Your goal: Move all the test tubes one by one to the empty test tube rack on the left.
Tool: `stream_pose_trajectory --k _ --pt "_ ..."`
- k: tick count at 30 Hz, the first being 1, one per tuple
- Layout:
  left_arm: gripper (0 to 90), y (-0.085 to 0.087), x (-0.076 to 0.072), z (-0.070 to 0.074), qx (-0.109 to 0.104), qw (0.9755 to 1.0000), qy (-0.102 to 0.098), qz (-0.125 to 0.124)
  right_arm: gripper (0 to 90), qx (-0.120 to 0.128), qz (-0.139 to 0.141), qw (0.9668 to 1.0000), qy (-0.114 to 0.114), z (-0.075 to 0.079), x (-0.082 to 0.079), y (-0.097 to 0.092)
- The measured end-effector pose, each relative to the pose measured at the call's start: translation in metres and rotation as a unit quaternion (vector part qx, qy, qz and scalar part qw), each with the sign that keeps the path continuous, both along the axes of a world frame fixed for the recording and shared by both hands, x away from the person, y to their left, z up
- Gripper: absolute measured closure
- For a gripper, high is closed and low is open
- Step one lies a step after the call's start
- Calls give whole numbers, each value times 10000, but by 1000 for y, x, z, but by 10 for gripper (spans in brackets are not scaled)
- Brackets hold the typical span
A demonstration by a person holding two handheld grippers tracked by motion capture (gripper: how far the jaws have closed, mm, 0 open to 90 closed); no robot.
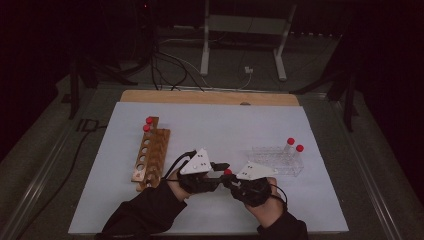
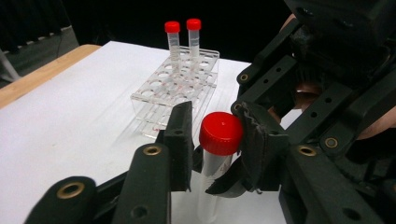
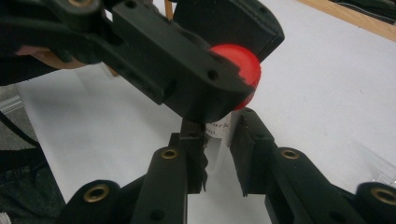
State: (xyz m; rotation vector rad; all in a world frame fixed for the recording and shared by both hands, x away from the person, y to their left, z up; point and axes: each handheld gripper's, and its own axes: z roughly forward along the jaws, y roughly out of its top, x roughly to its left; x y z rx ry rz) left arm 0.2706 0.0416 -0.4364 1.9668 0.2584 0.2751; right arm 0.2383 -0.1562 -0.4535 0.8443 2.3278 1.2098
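Both hand-held grippers point(image 1: 223, 173) clamp upright tube point(image 2: 215, 158), cap point(image 2: 221, 133) up.

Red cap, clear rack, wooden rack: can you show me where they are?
red cap point(image 2: 220, 133), left gripper view, on the cap's side.
clear rack point(image 2: 161, 95), left gripper view, on its top plate.
wooden rack point(image 1: 159, 145), high view, on its top board.
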Motion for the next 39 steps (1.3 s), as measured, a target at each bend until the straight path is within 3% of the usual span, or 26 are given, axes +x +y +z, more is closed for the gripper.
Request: stream_pose_trajectory --k 13,15,26,36,39 --pt "720 2 0 3 59 10000 -65 14 731 120 65 9999 33 0 1 -1" --pt "720 3 0 4 65 9999 -84 60 661 118 73 9999 25 0 1 -1" --pt "721 23 4 20 -4 9991 -233 350 488 366 -44 9992 -161 7 0 -10" --pt "721 52 9 38 -122 9963 -376 769 149 510 -188 9981 -305 15 -2 -14" --pt "721 63 11 43 -180 9946 -420 934 90 527 -204 9978 -336 16 -2 -14"
